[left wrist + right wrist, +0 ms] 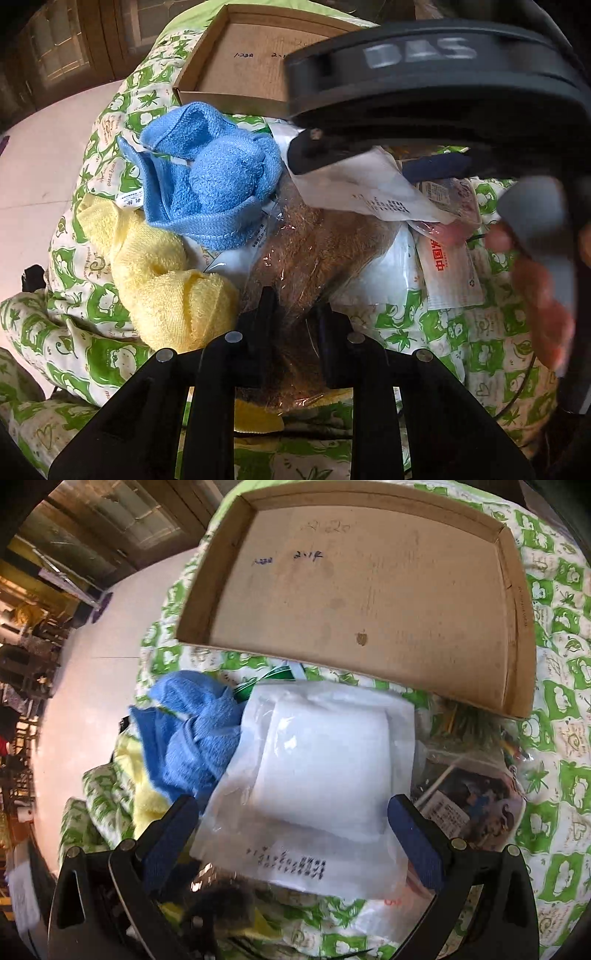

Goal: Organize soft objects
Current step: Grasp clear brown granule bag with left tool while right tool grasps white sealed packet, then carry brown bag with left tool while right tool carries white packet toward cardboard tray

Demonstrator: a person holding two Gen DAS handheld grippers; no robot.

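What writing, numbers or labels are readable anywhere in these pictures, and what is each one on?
"DAS": raised letters, blurred, on the right tool's black body in the left view.
"中国": red print on a white packet; the rest is cut off.
"2.1" and something like "1-220": handwriting on the cardboard tray floor, partly unclear.
Black print on the white plastic bag: too blurred.
Tag on the blue towel: too small.

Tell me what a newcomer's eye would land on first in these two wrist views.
Probably the empty cardboard tray at the far side of the green-patterned quilt, then the bright blue towel bunched left of centre, its lower edge over the yellow towel. Nearer, the right hand-held gripper stands open around a white packet in clear plastic, while the left hand-held gripper pinches a brown furry item bagged in plastic.
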